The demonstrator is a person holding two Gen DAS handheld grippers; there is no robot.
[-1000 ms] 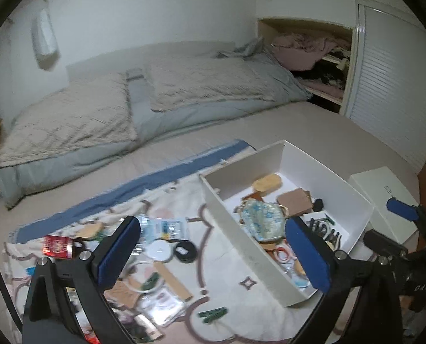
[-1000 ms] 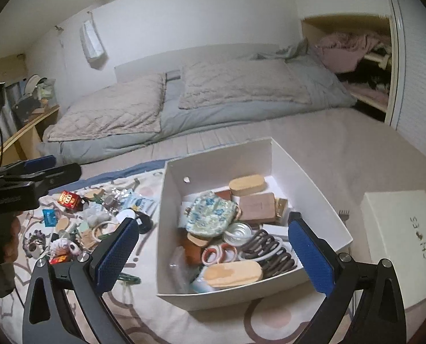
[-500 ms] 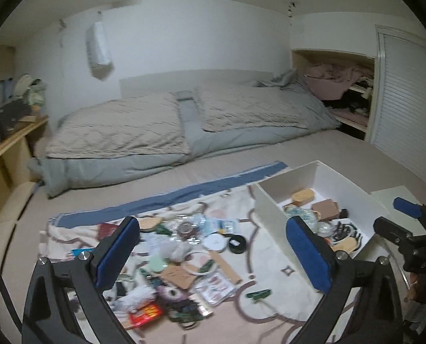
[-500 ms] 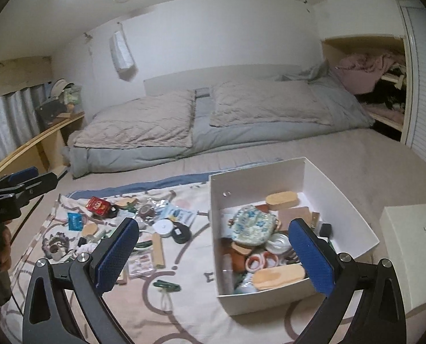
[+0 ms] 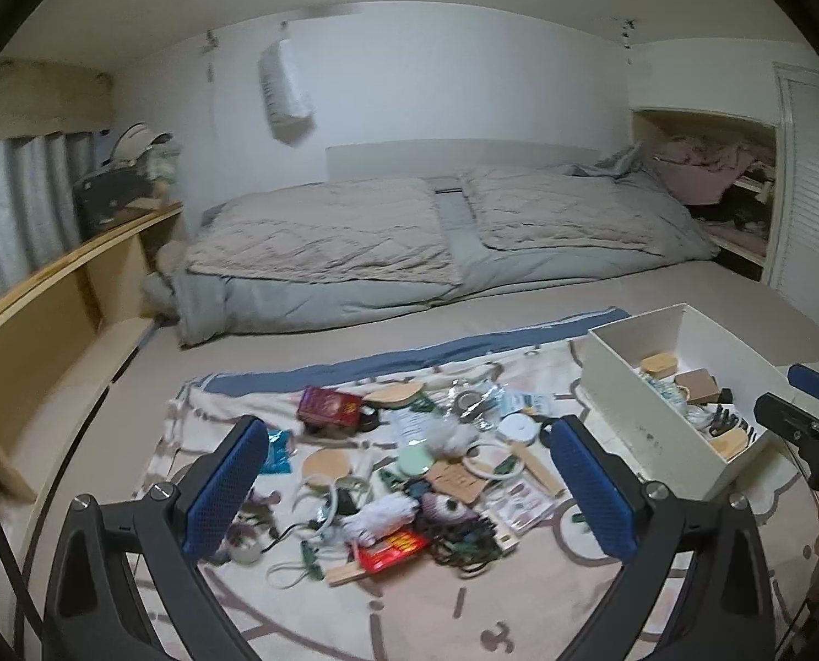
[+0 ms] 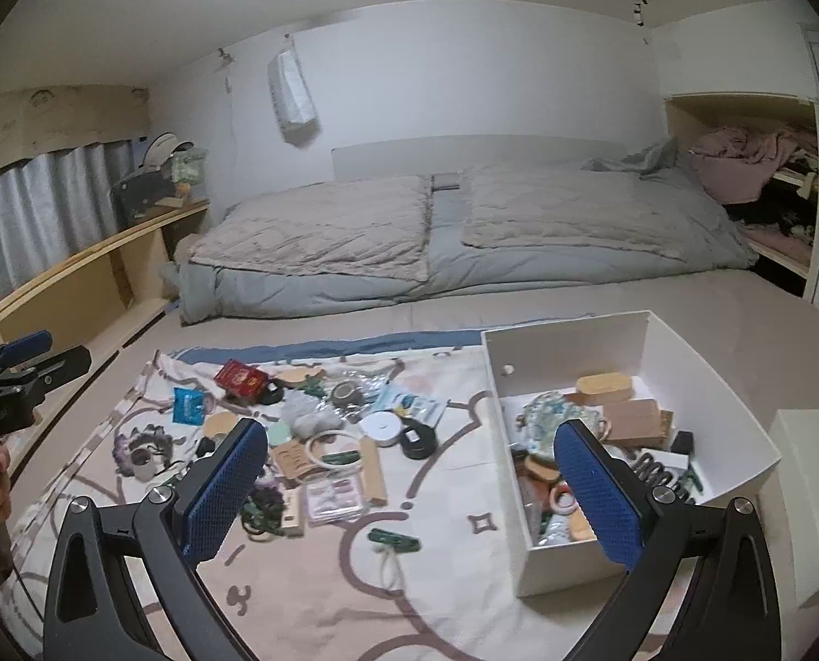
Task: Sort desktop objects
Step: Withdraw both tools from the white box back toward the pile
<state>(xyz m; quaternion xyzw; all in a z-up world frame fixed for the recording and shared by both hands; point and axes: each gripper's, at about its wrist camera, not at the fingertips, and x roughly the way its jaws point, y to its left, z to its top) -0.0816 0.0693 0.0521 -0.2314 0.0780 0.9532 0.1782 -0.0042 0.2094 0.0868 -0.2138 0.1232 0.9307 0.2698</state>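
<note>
A heap of small objects lies on a patterned cloth: a red box, a white disc, a wooden stick, a red packet. A white open box at the right holds several sorted items. My left gripper hovers open above the heap, holding nothing. My right gripper is open too, above the cloth between the heap and the white box. In the right wrist view I also see the red box, a green clip and a blue packet.
A bed with grey quilts fills the back. A wooden shelf runs along the left wall. A white shoe-box lid lies right of the box. A hand holds the other gripper at the left edge.
Both grippers have pulled back and risen, so more of the room shows. The left view has swung left from the white box onto the heap. Both stay open and hold nothing.
</note>
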